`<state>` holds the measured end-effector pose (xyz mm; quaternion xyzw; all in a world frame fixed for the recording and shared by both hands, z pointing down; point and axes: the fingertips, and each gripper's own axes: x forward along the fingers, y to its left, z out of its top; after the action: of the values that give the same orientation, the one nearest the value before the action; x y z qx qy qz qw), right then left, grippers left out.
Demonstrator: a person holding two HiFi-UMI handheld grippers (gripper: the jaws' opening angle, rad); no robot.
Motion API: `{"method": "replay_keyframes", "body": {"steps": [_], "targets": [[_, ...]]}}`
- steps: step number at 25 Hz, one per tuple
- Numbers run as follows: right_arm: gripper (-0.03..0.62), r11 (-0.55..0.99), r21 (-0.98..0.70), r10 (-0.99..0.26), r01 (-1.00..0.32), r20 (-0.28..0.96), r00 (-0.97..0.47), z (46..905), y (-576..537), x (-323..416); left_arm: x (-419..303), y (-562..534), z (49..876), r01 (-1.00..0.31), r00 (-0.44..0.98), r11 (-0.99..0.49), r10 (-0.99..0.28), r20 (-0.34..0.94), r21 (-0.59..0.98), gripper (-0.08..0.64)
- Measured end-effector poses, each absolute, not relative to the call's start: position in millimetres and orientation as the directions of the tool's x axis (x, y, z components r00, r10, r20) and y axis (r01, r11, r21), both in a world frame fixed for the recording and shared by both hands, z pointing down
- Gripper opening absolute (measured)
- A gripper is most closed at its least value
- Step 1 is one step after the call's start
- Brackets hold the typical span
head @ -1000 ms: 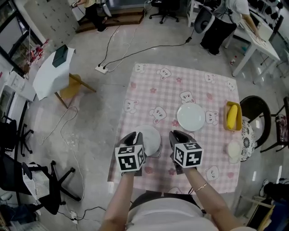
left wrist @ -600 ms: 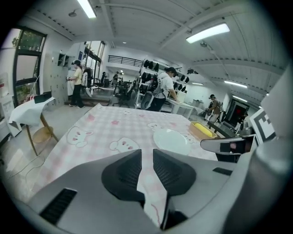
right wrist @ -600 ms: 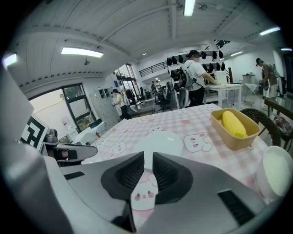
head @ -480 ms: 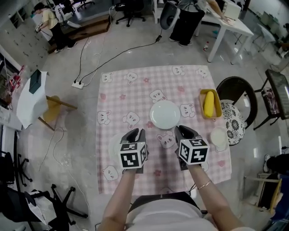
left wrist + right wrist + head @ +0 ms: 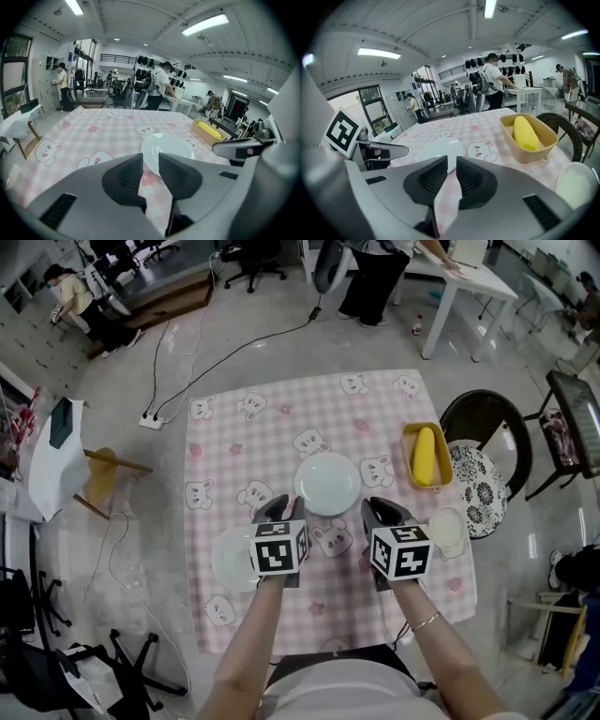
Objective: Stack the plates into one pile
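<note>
White and glossy, three plates are lying apart on a pink checked cloth (image 5: 244,427) with bunny prints; none is stacked yet. The centre plate (image 5: 327,484) is sitting mid-table, just beyond both grippers. The left plate (image 5: 225,559) is lying towards the near left edge, partly hidden behind the left gripper (image 5: 151,164). The right plate (image 5: 448,532), which is smaller, is sitting by the right edge, just nearer than a yellow tray (image 5: 407,448) holding a corn cob (image 5: 424,456).

The left gripper is hovering released. Its jaws have just been opening and are standing apart with nothing between them, and the centre plate is showing just past the tips. The right gripper (image 5: 452,164) is also released. Its jaws are standing a narrow gap apart, grasping nothing, with only cloth showing through the gap.

The plates are looking stiff, smooth and probably slippery, light enough for one gripper, and likely to chip or break if dropped. Each is lying flat with a shallow rim close to the cloth, so the rim is probably the only place to take hold: one jaw sliding under the edge and the other pressing on top. The soft cloth is likely to bunch or get pinched under the lower jaw, and a tilted plate may slide out of a light grip.
</note>
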<state>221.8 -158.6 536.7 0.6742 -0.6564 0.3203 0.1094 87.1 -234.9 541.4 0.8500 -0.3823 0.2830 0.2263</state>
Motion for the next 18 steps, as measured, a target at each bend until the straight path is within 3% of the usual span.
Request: {"method": "replay_keyframes", "body": {"steps": [18], "targets": [[0.064, -0.113, -0.3, -0.805, -0.947, 0.587, -0.09, 557, -188, 240, 115, -280, 590, -0.819, 0.496, -0.533, -0.475, 0.727, 0.212, 0.141]]}}
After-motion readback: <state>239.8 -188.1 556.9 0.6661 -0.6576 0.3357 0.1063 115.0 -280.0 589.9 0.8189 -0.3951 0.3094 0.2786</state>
